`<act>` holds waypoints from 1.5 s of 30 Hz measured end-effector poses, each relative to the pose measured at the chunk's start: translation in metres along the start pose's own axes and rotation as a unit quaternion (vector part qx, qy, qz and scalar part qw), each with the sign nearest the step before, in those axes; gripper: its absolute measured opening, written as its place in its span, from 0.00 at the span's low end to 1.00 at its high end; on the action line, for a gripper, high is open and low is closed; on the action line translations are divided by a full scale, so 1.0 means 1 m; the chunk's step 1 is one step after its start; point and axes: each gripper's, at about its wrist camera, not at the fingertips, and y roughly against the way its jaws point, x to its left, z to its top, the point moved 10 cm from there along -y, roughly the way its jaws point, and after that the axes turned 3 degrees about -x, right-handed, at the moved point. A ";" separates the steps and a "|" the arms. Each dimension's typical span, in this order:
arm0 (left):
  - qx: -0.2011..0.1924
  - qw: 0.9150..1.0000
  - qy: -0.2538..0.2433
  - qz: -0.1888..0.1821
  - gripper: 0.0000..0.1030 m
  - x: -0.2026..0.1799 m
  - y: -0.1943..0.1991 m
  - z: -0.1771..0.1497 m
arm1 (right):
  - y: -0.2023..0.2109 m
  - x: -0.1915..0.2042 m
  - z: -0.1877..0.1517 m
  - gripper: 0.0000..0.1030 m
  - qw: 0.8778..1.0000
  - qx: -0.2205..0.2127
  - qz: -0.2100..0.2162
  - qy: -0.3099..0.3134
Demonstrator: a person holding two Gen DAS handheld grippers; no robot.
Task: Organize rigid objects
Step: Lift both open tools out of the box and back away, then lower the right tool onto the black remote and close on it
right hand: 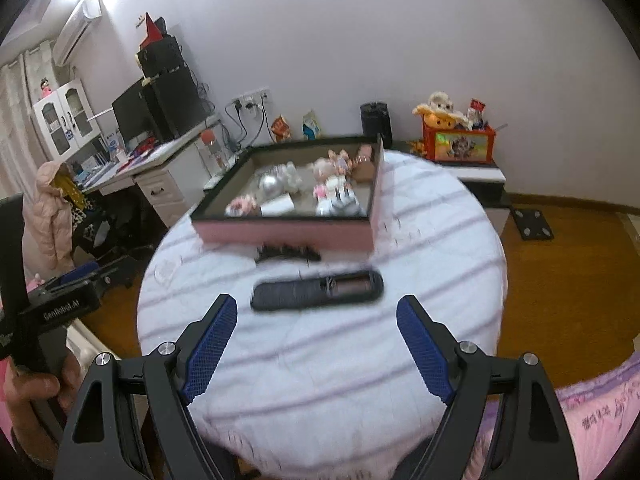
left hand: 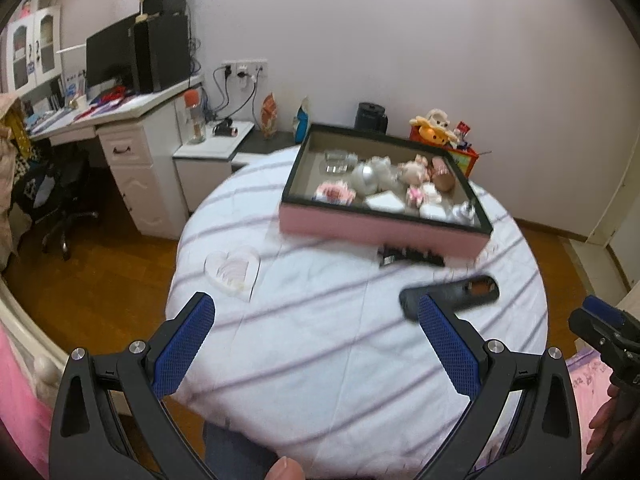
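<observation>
Left wrist view: the left claw (left hand: 316,320) gapes wide and empty above the near edge of the worktop (left hand: 320,360), and its right finger could knock the remote (left hand: 452,294), which lies obliquely right of centre, window end toward the far right. Right wrist view: the right claw (right hand: 316,322) is wide and empty just short of the remote (right hand: 318,291), whose long axis runs left-right parallel to the box (right hand: 280,234); closing along its length may let it slip.

Round table (right hand: 320,360), pink box (right hand: 288,234), remote (right hand: 316,290), hairclip (right hand: 288,254)
</observation>
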 end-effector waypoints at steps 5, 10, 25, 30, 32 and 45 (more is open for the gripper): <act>0.026 1.000 0.004 0.000 1.00 0.002 0.004 -0.037 | 0.004 -0.009 -0.036 0.81 1.000 0.025 -0.004 -0.008; 0.048 0.999 -0.011 -0.004 1.00 -0.007 0.004 -0.061 | 0.006 -0.011 -0.056 0.81 0.999 0.037 -0.003 -0.012; 0.044 0.998 -0.033 -0.012 1.00 -0.026 -0.005 -0.053 | -0.004 -0.012 -0.054 0.81 0.999 0.042 -0.006 -0.011; 0.050 0.997 -0.047 -0.017 1.00 -0.033 -0.021 -0.048 | -0.022 -0.018 -0.050 0.81 0.998 0.055 -0.006 -0.008; 0.054 0.997 -0.051 -0.018 1.00 -0.037 -0.030 -0.046 | -0.032 -0.020 -0.048 0.81 0.998 0.064 -0.007 -0.001; 0.084 0.995 -0.047 -0.009 1.00 -0.039 -0.082 -0.040 | -0.110 -0.040 -0.024 0.81 0.991 0.105 0.002 0.082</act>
